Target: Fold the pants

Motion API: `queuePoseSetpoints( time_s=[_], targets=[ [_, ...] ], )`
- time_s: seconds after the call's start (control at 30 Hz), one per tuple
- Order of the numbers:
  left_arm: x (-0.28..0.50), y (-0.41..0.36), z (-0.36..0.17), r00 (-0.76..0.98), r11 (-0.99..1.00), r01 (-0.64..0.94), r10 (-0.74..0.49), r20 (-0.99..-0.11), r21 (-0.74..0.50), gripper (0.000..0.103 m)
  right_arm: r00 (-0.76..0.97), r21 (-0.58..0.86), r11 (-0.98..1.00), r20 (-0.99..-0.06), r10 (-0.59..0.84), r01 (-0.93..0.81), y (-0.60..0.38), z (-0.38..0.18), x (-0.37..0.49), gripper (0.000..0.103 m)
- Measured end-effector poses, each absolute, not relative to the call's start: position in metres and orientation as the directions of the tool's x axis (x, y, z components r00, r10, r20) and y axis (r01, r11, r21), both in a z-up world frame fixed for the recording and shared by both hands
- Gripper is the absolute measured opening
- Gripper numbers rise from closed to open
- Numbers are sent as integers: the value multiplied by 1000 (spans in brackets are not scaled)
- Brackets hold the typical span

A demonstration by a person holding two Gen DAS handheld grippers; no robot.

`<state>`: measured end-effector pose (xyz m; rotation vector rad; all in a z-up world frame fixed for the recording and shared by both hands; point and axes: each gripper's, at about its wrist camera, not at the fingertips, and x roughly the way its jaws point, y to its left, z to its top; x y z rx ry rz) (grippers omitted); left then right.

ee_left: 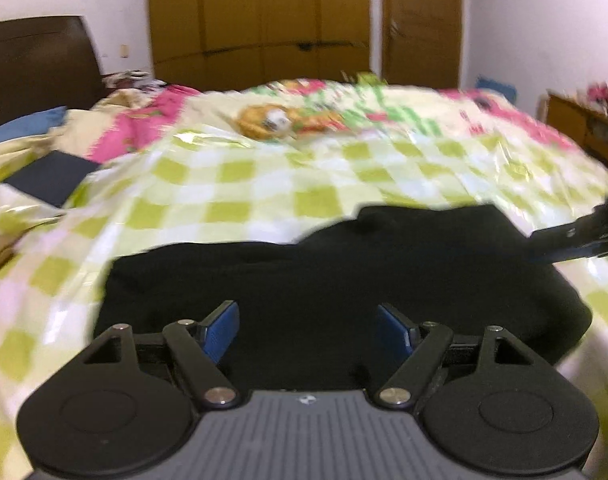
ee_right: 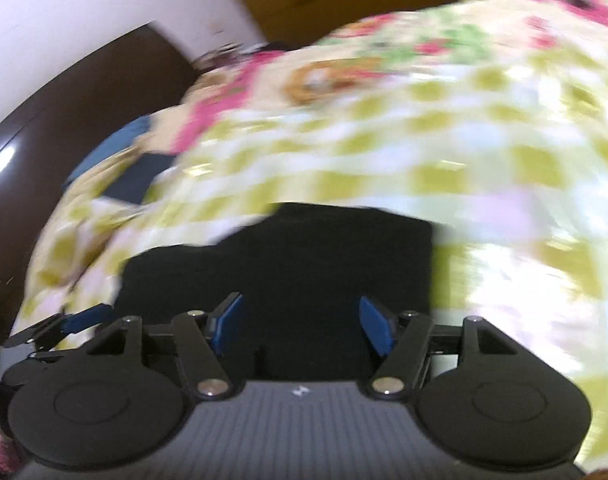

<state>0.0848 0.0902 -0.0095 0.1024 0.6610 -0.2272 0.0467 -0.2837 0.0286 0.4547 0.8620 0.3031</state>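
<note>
In the left wrist view, the left gripper is hanging wide open and empty over the black pants, lying folded at lower centre on the checked bedspread. In the right wrist view, the right gripper is likewise gaping, holding nothing; through the blur the pants are probably looking nearly finished.

No words, numbers or labels can be read anywhere. Only a small pale emblem sits on the grey ribbed body of the left gripper and the right gripper.
</note>
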Motion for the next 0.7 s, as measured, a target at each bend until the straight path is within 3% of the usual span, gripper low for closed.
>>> queuePoseSetpoints(
  time_s=[0.2, 0.3, 0.37, 0.4, 0.47, 0.57, 0.7],
  targets=[
    [103, 57, -43, 691, 952, 292, -145, -708, 90, 90, 569, 627, 779, -645, 510, 13, -325, -25, 59, 66],
    [102, 56, -45, 690, 949, 296, -135, -711, 106, 93, 536, 795, 607, -517, 668, 11, -336, -41, 66, 66],
    [101, 54, -45, 687, 949, 293, -127, -716, 113, 94, 543, 868, 497, -414, 730, -6, -337, -43, 69, 81],
    [101, 53, -44, 686, 950, 291, -123, -717, 116, 94, 548, 898, 438, -354, 758, -26, -340, -46, 70, 82],
    [102, 52, -44, 687, 949, 288, -114, -718, 125, 94, 556, 933, 360, -294, 777, -10, -349, -61, 75, 81],
    [104, 49, -44, 686, 948, 287, -103, -720, 137, 95, 536, 947, 321, -285, 794, 29, -350, -70, 89, 78],
    [104, 49, -42, 685, 942, 300, -105, -720, 148, 95, 504, 931, 297, -156, 849, -211, -332, -21, 90, 76]
  ],
)
